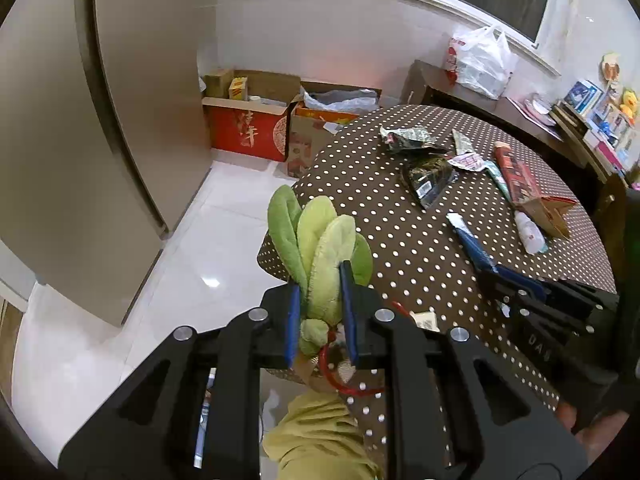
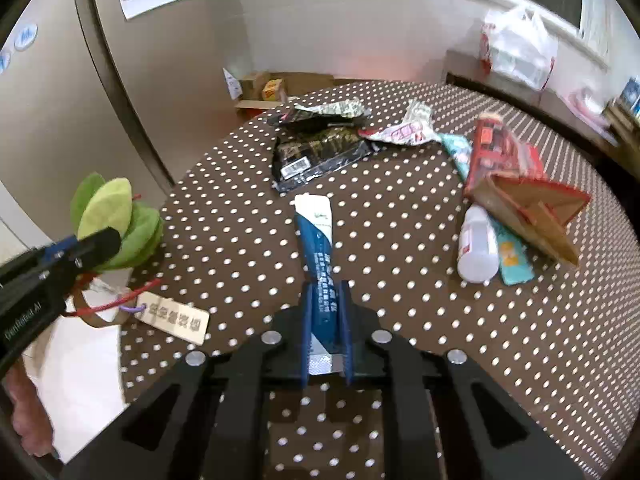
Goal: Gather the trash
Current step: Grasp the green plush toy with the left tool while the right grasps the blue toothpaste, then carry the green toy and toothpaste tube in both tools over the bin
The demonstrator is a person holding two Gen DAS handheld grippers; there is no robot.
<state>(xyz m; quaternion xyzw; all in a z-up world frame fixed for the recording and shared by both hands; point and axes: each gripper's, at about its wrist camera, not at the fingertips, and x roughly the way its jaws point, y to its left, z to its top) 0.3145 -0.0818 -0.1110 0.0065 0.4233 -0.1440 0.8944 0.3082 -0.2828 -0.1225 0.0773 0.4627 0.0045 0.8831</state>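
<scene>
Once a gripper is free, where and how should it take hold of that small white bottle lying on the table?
Grip the white bottle across its round body, near the middle. It lies on its side, long axis running toward the camera. Probably come from above, jaws spanning its width. The open tablecloth side is clear; the cardboard box and teal wrapper crowd the other.

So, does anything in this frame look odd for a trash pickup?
Yes. The left gripper is shut on a green plush leaf charm with a red cord and wooden tag, which looks like a keepsake, not trash. The right gripper holds a squeezed blue-and-white tube, plausible trash.
</scene>
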